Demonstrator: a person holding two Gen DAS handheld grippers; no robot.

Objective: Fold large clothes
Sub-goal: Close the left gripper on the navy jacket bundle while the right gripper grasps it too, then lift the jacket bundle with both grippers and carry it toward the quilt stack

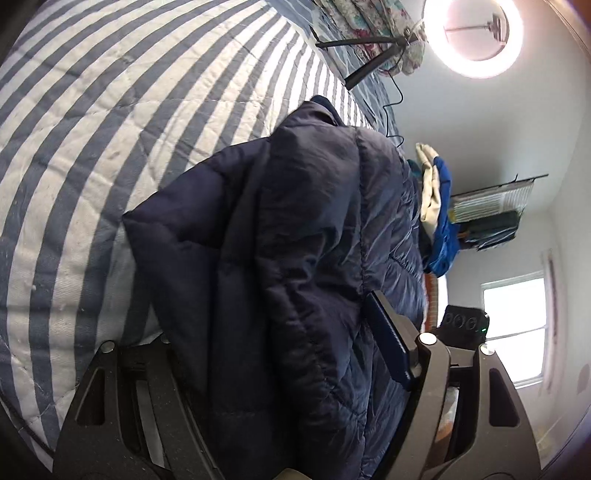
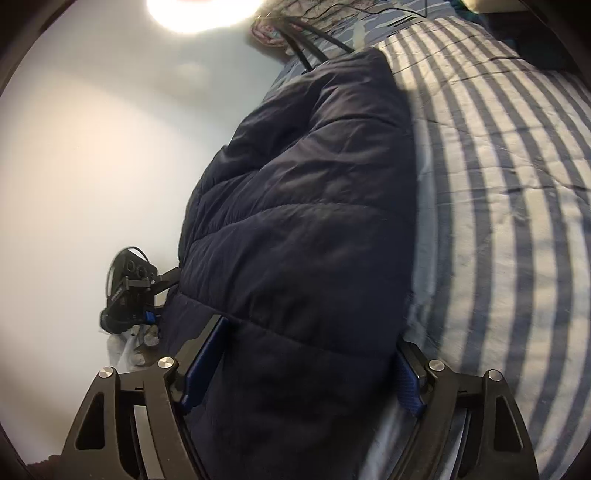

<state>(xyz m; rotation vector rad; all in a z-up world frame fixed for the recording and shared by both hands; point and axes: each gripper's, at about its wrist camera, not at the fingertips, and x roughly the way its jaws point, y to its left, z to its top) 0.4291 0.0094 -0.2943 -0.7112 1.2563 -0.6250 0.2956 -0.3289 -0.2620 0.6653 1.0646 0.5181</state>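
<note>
**A:** Fingers (image 2: 408,384) on the right gripper (image 2: 306,369) were clamped on the navy puffer jacket (image 2: 306,206), blue pads either side of a thick fold. Left gripper (image 1: 280,354) looked the same, though only one pad showed.

**B:** Yep, and the jacket was bunched between both, raised over the striped bed quilt (image 1: 110,122), with a ring light (image 1: 472,37) behind.

A quilted jacket (image 1: 295,229) lies on the striped bedspread (image 1: 110,147), its padding bunched between the fingers of both the left gripper (image 1: 280,354) and right gripper (image 2: 306,354). Behind it, at the bed's far end, a ring light (image 1: 472,33) stands on a tripod (image 1: 365,55); folded clothes (image 1: 436,206) sit beside the jacket.
</note>
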